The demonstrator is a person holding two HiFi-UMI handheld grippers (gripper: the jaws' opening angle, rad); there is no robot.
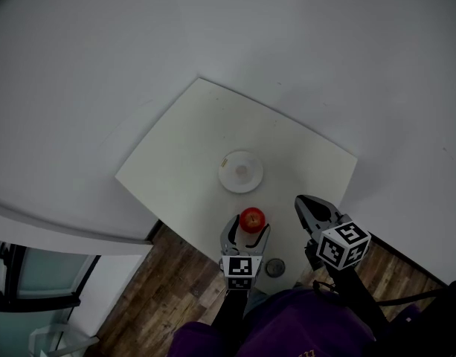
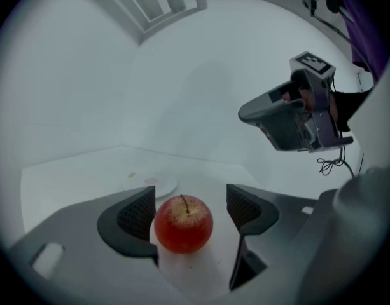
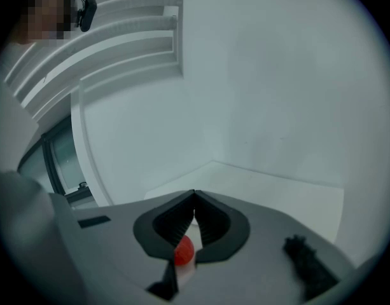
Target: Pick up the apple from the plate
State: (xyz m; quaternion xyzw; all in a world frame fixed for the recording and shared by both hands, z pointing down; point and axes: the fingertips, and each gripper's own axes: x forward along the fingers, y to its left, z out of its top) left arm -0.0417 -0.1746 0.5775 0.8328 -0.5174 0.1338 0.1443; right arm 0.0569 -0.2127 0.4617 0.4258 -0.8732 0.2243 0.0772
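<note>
Left gripper view suggested centring before squeezing, lest the apple [image 2: 184, 226] roll away. It sat off the plate [image 2: 163, 185], which lay beyond the left finger [image 2: 132, 218]; it seemed to touch that finger yet stood clear of the right finger [image 2: 245, 208]. The left gripper [image 2: 189, 203] was wide open. The right gripper [image 3: 194, 216] had its fingers [image 3: 172, 224] closed together, holding nothing.

Red apple [image 2: 184, 224], pale-flecked top, stem upright, standing near the plate [image 1: 241, 171], not on it, plate small, round, white
</note>
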